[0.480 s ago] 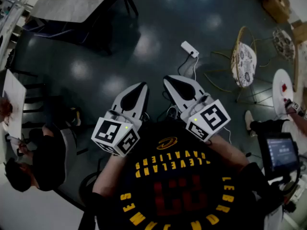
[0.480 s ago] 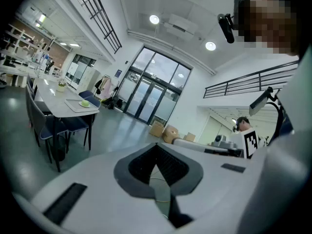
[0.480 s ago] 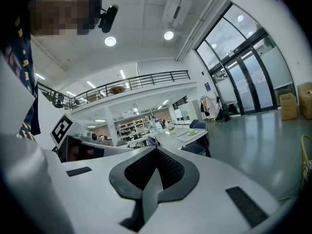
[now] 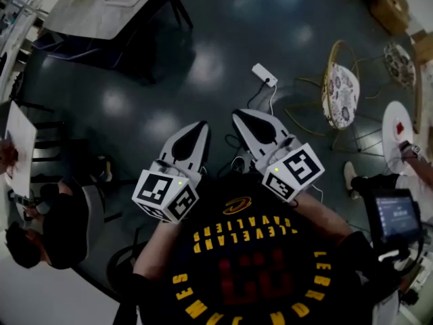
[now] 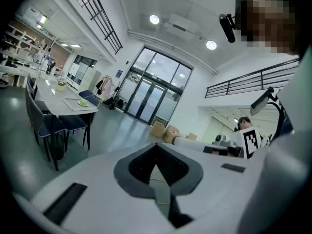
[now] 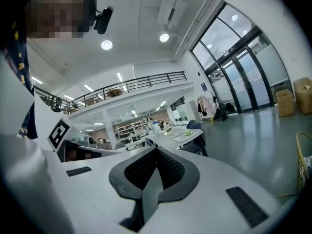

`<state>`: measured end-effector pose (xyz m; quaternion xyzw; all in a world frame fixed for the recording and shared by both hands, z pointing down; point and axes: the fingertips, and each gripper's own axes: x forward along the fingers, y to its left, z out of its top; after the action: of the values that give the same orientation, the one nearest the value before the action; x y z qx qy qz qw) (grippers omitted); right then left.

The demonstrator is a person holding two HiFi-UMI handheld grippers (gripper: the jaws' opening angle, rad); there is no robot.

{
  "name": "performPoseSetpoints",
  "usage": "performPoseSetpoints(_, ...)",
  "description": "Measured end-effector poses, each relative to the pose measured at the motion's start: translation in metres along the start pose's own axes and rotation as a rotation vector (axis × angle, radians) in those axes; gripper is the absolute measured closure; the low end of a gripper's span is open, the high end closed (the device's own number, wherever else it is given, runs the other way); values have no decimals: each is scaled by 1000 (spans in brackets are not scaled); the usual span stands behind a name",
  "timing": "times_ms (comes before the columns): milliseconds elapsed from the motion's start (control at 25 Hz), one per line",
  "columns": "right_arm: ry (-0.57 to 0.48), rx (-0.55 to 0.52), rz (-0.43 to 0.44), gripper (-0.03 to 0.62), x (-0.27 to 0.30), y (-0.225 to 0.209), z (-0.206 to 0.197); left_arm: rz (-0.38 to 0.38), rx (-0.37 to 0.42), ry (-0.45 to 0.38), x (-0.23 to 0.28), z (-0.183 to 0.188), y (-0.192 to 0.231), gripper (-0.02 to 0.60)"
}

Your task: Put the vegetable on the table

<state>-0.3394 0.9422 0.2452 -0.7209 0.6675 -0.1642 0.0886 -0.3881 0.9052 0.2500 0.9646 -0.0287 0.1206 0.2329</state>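
Dark, glossy floor is being shown across most of the head view, with a grey tabletop [image 4: 88, 12] standing at the far upper left, well apart from the person. On that tabletop a pale tray [image 5: 77, 104] is lying, and on the tray a small green thing [image 5: 84, 102], judged to be the vegetable, is resting; it is too small for its shape or long axis to be made out. The left gripper [image 4: 200, 126] and the right gripper [image 4: 238, 115] are being held side by side, close in front of the chest, both pointing forward over the bare floor. In each gripper view the jaws are being kept pressed together with nothing between them, so neither is carrying anything. A white power strip [image 4: 264, 74] is lying on the floor just ahead of the grippers. The vegetable is lying ahead and to the left of both grippers, so the left gripper is judged somewhat nearer. The task is judged as not yet begun, since the tabletop must be approached before any grasp can be tried.
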Motion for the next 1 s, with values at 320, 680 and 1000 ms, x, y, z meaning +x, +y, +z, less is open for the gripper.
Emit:
performPoseSetpoints(320, 38, -43, 18, 588, -8, -23, -4, 57, -43, 23, 17, -19, -8, 580)
performPoseSetpoints(680, 100, -22, 56, 588, 49, -35, -12, 60, -74, 22, 40, -2, 44, 580)
performPoseSetpoints(1000, 108, -87, -22, 588, 147, -63, 18, -20, -52, 15, 80, 63, 126, 580)
